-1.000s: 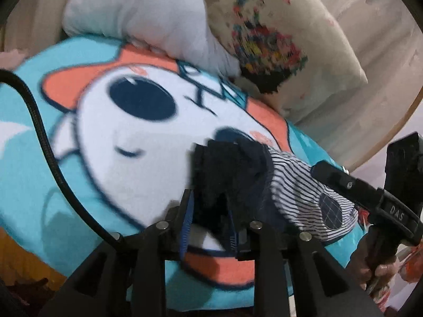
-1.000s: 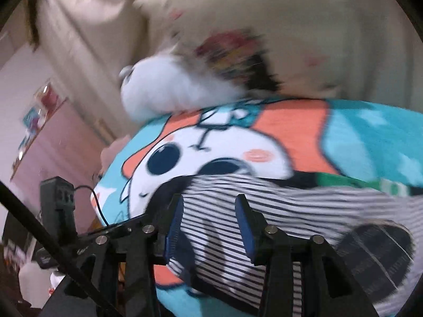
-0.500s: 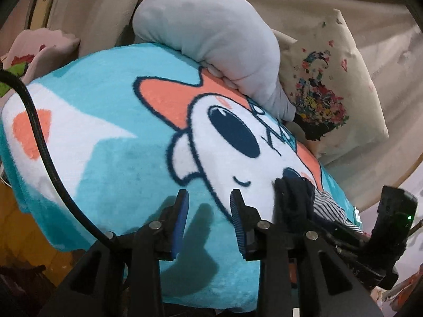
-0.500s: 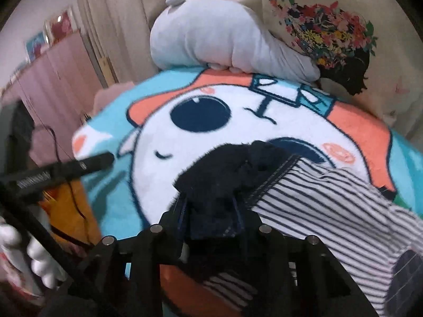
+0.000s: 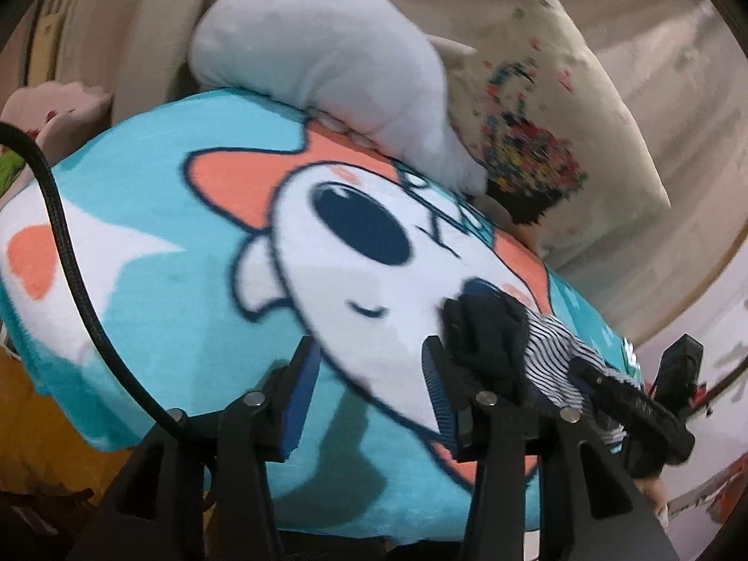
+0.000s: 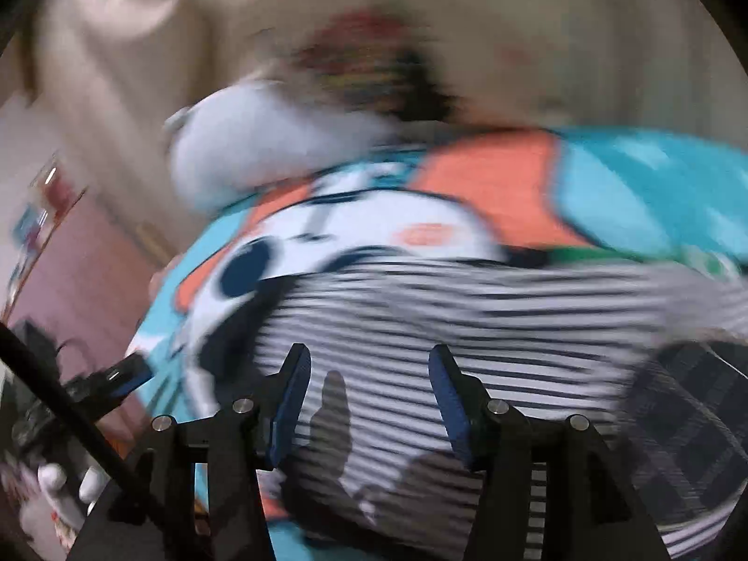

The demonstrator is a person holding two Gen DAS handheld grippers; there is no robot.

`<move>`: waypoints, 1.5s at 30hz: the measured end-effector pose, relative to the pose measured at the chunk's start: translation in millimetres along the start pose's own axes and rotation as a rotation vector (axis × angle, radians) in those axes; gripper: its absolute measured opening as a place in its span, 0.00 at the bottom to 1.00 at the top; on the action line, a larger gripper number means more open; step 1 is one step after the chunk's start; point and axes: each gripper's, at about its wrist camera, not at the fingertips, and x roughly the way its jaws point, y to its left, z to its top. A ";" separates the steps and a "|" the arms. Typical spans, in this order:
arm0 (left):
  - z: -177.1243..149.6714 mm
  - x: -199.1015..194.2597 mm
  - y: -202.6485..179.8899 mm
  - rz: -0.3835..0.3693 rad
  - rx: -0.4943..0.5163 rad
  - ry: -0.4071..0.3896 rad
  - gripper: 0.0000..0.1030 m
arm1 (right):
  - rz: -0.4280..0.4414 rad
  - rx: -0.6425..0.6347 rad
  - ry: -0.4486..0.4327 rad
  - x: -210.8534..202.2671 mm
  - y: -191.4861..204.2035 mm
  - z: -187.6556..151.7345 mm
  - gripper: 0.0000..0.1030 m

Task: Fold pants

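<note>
The black-and-white striped pants (image 6: 467,327) lie on a cartoon-print blanket (image 5: 163,280); their dark navy cuff (image 5: 486,341) is bunched at one end, and a checked patch (image 6: 692,420) shows at the right. My left gripper (image 5: 369,388) is open and empty over the blanket, just left of the cuff. My right gripper (image 6: 369,397) is open and empty, hovering over the striped cloth. The right wrist view is motion-blurred. The right gripper's body also shows in the left wrist view (image 5: 626,402).
A grey plush toy (image 5: 327,70) and a cream pillow with a flower print (image 5: 551,140) lie at the head of the bed. A black cable (image 5: 70,271) hangs at the left. The left gripper's body (image 6: 107,383) shows at lower left.
My right gripper has let go of the dark cuff, opened, and swung over the striped cloth. My left gripper let go earlier, opened wider and shifted back toward the cuff.
</note>
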 end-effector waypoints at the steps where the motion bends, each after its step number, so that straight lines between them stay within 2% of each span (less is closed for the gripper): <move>1: -0.9 2.1 -7.6 -0.001 0.016 0.007 0.43 | -0.034 0.043 -0.024 -10.6 -21.9 2.7 0.55; 4: -4.6 10.9 -31.5 -0.006 0.061 0.030 0.45 | -0.146 0.151 -0.105 -47.4 -78.7 -0.5 0.55; 6: -7.0 17.9 -47.0 -0.013 0.088 0.051 0.45 | -0.269 0.256 -0.185 -86.7 -123.0 -7.1 0.53; 7: -8.6 22.4 -57.5 -0.018 0.107 0.066 0.45 | -0.301 0.300 -0.220 -101.6 -136.7 -10.1 0.52; 9: -10.1 29.0 -79.2 -0.035 0.149 0.087 0.45 | -0.295 0.409 -0.327 -142.4 -165.8 -23.0 0.53; 10: -9.9 31.7 -89.2 -0.045 0.167 0.094 0.45 | -0.277 0.430 -0.366 -155.1 -171.8 -27.5 0.57; 11: -9.2 35.1 -105.5 -0.064 0.195 0.104 0.46 | -0.294 0.439 -0.414 -173.2 -175.0 -33.4 0.61; 12: -8.4 37.6 -119.1 -0.083 0.219 0.112 0.49 | -0.322 0.434 -0.438 -183.2 -176.2 -36.9 0.66; 13: -6.5 42.1 -140.1 -0.110 0.253 0.120 0.55 | -0.335 0.427 -0.452 -189.8 -177.7 -37.8 0.66; 16: -1.6 55.5 -192.0 -0.164 0.330 0.142 0.67 | -0.286 0.432 -0.432 -196.7 -186.6 -49.6 0.66; 22: 8.6 119.0 -319.3 -0.323 0.460 0.274 0.69 | -0.210 0.459 -0.377 -193.4 -200.5 -69.6 0.66; 24: 3.6 140.9 -352.4 -0.350 0.512 0.324 0.69 | -0.200 0.450 -0.371 -191.9 -200.9 -70.0 0.66; 26: -5.4 171.1 -384.5 -0.368 0.558 0.411 0.69 | -0.191 0.444 -0.359 -191.3 -202.0 -70.6 0.66; 29: -24.0 211.6 -419.5 -0.386 0.569 0.524 0.69 | -0.181 0.442 -0.346 -191.2 -202.6 -74.9 0.66; 31: -39.9 234.8 -439.1 -0.383 0.612 0.590 0.69 | -0.184 0.432 -0.351 -191.9 -201.8 -77.0 0.67; 36: -73.5 263.3 -466.2 -0.382 0.735 0.691 0.69 | -0.194 0.381 -0.341 -182.1 -193.8 -71.6 0.69; 38: -80.8 267.8 -464.9 -0.413 0.745 0.726 0.69 | -0.195 0.352 -0.342 -178.4 -188.8 -68.1 0.69; 39: -84.2 270.4 -465.3 -0.421 0.754 0.743 0.65 | -0.197 0.339 -0.346 -176.4 -186.5 -66.8 0.67; 40: -88.4 270.3 -464.3 -0.428 0.775 0.762 0.40 | -0.196 0.322 -0.349 -174.0 -184.1 -65.6 0.50; 41: -91.0 269.8 -462.9 -0.431 0.782 0.780 0.24 | -0.186 0.303 -0.351 -171.3 -182.0 -64.1 0.37; 42: -92.8 268.7 -460.3 -0.427 0.785 0.788 0.19 | -0.180 0.296 -0.340 -167.8 -181.0 -62.5 0.24; 45: -84.3 252.3 -451.4 -0.458 0.765 0.737 0.18 | -0.138 0.301 -0.349 -166.4 -178.2 -59.0 0.22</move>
